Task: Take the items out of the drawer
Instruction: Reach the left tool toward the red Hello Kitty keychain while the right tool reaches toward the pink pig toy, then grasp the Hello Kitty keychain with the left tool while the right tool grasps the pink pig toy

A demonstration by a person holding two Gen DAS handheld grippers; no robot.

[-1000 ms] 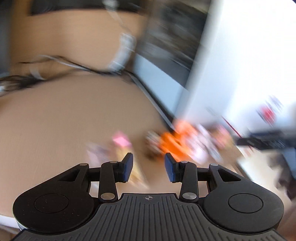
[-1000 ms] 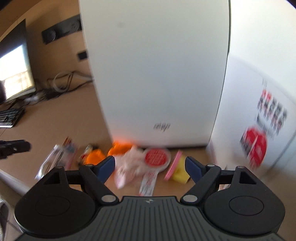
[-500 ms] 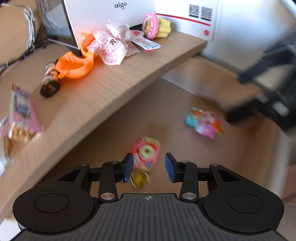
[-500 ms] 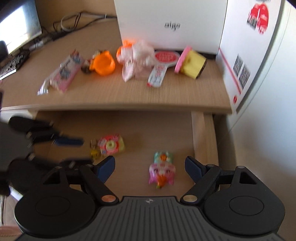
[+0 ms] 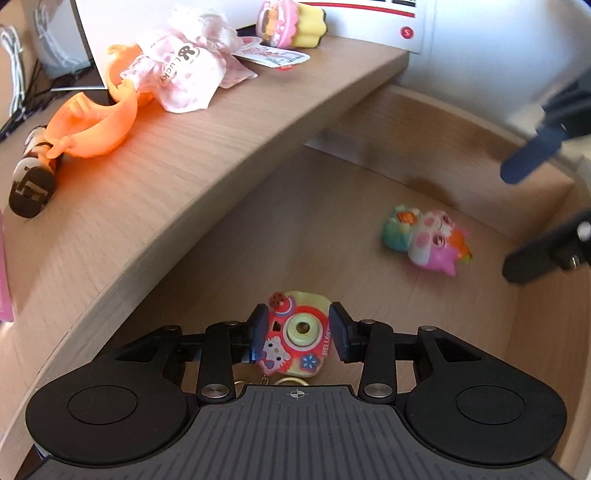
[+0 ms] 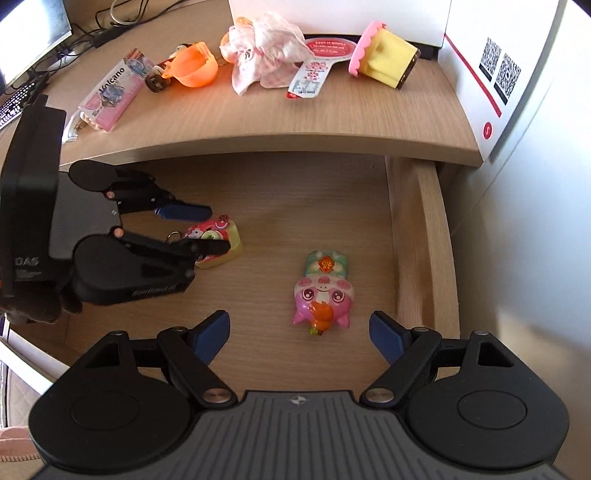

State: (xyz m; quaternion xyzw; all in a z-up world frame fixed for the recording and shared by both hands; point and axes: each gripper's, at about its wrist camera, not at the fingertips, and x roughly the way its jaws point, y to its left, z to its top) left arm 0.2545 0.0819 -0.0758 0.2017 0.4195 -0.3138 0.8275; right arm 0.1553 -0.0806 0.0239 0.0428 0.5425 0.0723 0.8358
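The wooden drawer [image 6: 413,240] stands pulled out under the desk top [image 6: 258,122]. On its floor lies a red and yellow toy camera with a key ring [image 5: 295,332] [image 6: 232,240]. My left gripper [image 5: 297,332] [image 6: 216,229] straddles it, one blue pad on each side, and I see no squeeze on it. A pink and green pig toy [image 6: 323,291] [image 5: 424,240] lies to the right of it. My right gripper [image 6: 297,325] [image 5: 511,225] hovers open just in front of the pig, holding nothing.
On the desk top lie an orange half shell [image 6: 194,66], a pink cloth bag [image 6: 262,55], a yellow cupcake toy [image 6: 384,59], a pink snack packet [image 6: 110,96] and a small brown figure [image 5: 31,184]. White boxes [image 6: 491,55] stand behind, with a monitor [image 6: 26,33] and cables at left.
Both grippers have dropped from desk-top height into the open drawer. The left one has closed in on the toy camera, which now lies between its fingers. The right one has neared the pig toy.
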